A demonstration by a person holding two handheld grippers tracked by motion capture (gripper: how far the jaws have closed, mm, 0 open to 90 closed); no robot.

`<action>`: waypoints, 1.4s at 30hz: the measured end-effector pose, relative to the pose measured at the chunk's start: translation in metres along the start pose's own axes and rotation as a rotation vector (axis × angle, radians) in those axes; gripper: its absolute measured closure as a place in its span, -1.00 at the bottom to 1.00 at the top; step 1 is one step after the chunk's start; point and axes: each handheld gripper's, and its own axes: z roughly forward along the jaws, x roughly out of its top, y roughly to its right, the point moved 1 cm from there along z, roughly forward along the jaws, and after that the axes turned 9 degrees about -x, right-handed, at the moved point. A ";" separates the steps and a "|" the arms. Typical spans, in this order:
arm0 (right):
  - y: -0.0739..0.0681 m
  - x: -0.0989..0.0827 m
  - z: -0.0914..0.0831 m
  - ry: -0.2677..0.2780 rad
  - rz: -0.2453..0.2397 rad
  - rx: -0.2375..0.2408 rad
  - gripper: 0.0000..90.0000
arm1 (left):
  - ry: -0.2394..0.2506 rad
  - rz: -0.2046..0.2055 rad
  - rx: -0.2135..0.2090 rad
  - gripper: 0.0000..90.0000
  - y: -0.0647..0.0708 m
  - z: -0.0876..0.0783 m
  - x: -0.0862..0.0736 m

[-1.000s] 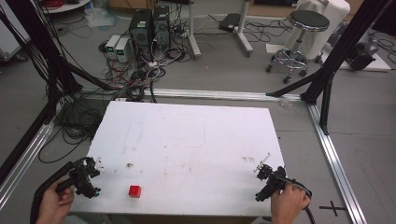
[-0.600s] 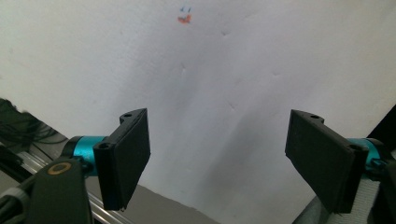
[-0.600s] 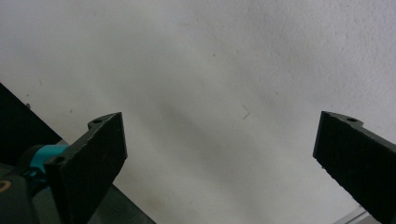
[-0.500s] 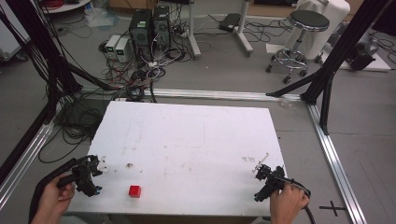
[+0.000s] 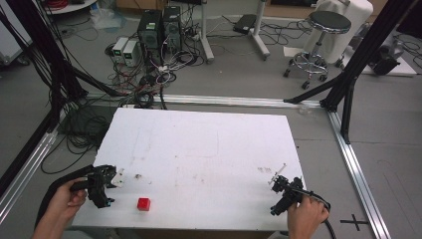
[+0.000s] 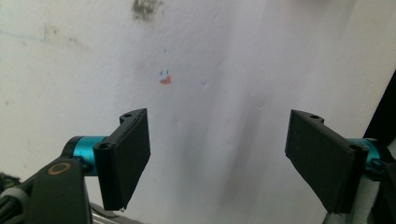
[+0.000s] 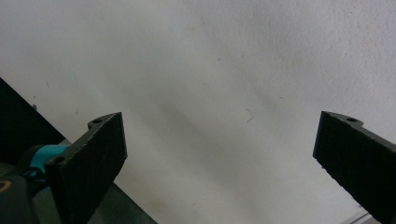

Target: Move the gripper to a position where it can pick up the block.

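Standing by the white table [image 5: 199, 149], I see a person reach in from the near side with a tool in each hand. The left hand [image 5: 67, 201] comes in at the near left corner, with the forearm slanting up from the bottom edge and the fingers wrapped round the handle. It holds the left gripper [image 5: 105, 185] low over the table, just inside the left edge, pointing across the table toward the right. In the left gripper view its two black jaws stand wide apart with nothing between them, just bare white tabletop with a tiny orange mark [image 6: 165, 80] and a dark smudge [image 6: 145, 6] farther off.

A small red cube [image 5: 144, 204] sits on the table near the front edge, a little to the right of the left gripper and not touching it.

The right hand [image 5: 306, 219] comes up at the near right corner, fist closed round its handle. It holds the right gripper [image 5: 282, 189] tilted, pointing up and to the left over the table's right side. In the right gripper view its jaws are spread very wide and hold nothing. A black cable [image 5: 328, 229] trails down from it.

Behind the table, on the grey floor, are computer boxes [image 5: 160, 27], tangled wires [image 5: 144, 84] and a round black stool [image 5: 318, 37].
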 end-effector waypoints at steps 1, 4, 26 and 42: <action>0.000 0.000 0.000 0.000 0.000 0.000 -0.96 | -0.003 0.017 -0.003 -0.50 0.000 -0.001 0.002; 0.000 -0.001 0.000 0.002 -0.004 0.004 -0.96 | 0.010 0.062 -0.012 -0.50 0.000 -0.001 0.008; -0.001 -0.001 -0.001 0.011 0.001 0.012 -0.96 | -0.013 0.250 -0.059 -0.50 0.013 0.005 0.047; -0.001 0.000 -0.001 0.011 -0.002 0.014 -0.96 | -0.041 0.267 -0.111 -0.50 0.026 0.018 0.069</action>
